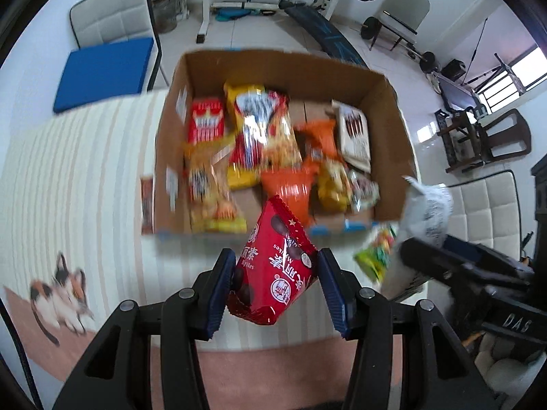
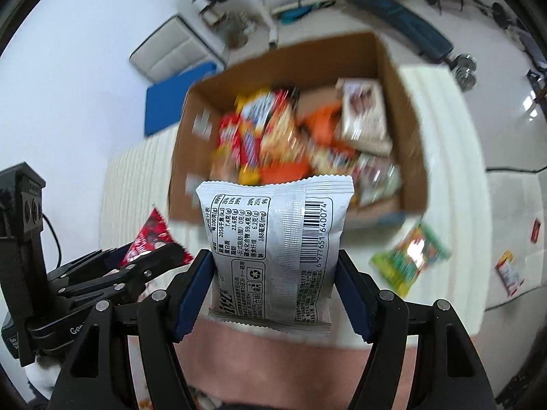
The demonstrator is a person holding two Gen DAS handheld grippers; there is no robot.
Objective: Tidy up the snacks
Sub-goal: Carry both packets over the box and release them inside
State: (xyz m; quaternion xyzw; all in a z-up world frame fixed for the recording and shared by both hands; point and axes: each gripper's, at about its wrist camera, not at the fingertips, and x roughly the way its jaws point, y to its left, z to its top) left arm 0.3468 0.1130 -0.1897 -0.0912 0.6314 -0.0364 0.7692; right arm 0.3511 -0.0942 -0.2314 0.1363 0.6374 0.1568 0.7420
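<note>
Nearest in the left wrist view: left gripper (image 1: 275,275), jaws partly closed and pinching a red packet (image 1: 273,270) by both side edges, packet tilted with its top toward 12 o'clock. Nearest in the right wrist view: right gripper (image 2: 273,276), jaws likewise closed onto a white packet (image 2: 273,249), printed back and barcode facing the camera, upright. At 8 o'clock of that view, the other gripper with the red packet poking out. Underneath both, a striped cloth (image 1: 85,171) with a cat picture (image 1: 63,294) at 8 o'clock in the left view. Just beyond the white packet at 4 o'clock, a green packet (image 2: 412,259) lying on the cloth; farther at 3 o'clock, two small red packets, too small to read. Ahead at 12 o'clock, an open cardboard box (image 1: 383,102) holding a heap of red, yellow and orange snack bags, all motion-blurred, labels unreadable; near wall partly hidden behind the held packets. Beyond, a chair with a blue cushion (image 1: 102,71) at 10 o'clock and a weight bench (image 1: 321,27) at 1 o'clock.
</note>
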